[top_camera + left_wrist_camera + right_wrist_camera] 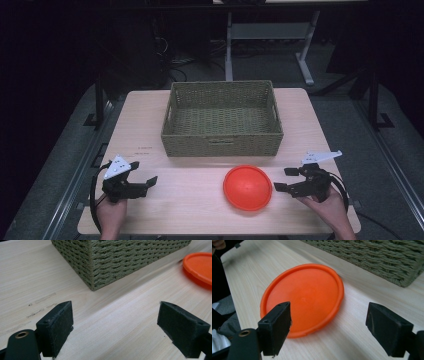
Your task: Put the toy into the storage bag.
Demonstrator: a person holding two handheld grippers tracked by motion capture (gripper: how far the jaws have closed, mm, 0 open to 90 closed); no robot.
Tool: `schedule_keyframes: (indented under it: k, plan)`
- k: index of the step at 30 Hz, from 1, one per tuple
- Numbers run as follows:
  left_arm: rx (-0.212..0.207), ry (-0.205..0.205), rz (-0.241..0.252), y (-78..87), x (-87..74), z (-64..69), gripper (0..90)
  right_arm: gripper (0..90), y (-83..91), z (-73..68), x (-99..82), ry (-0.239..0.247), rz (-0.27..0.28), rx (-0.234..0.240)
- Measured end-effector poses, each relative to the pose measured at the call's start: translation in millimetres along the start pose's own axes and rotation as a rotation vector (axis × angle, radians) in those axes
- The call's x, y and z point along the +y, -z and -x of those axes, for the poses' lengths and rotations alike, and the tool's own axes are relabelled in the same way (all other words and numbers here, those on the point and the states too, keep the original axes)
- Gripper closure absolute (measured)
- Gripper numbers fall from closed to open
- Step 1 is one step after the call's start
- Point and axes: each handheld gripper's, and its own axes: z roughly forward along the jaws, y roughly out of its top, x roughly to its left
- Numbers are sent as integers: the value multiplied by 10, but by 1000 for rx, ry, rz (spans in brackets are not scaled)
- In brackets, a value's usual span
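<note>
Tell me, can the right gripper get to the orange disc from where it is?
Probably yes. The right gripper is open and points at the orange disc, just beside its rim, with bare table between them. The basket stands behind, out of the way.

The room lay mostly in darkness, light falling chiefly on the pale wood-grain surface. Around it spread a grey carpeted floor. Beyond the far edge stood a white metal table frame, with dark cables tangled on the floor to its left. Black stand legs flanked the right side.
</note>
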Motion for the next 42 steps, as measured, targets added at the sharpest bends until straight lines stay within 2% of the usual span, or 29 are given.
schedule_keyframes:
  k: [5, 9, 12, 18, 24, 28, 32, 38, 42]
  plan:
    - [2, -28, 1, 7, 2, 21, 128, 207, -112, -15, 109, 26, -41, -3]
    - [2, -26, 1, 0, 3, 22, 128, 208, -186, -12, 178, 31, -65, -5]
    - [4, -32, -2, -4, 4, 25, 128, 210, -251, -2, 225, 46, -57, 0]
    - [7, -49, -3, -4, 1, 35, 128, 220, -405, 25, 282, 31, -87, 12]
    - [3, -53, -4, -9, 0, 41, 128, 243, -503, 20, 272, 22, -108, 5]
    - [-4, -55, -6, -18, -2, 51, 128, 260, -580, 36, 231, 9, -153, 1]
    - [0, -54, -7, -23, 1, 44, 128, 285, -595, 19, 219, 21, -169, -3]
    - [0, -56, -7, -19, 1, 55, 128, 331, -613, 33, 191, 11, -191, 5]
    - [1, -56, -7, -20, 1, 52, 128, 358, -613, 25, 181, 13, -201, -6]
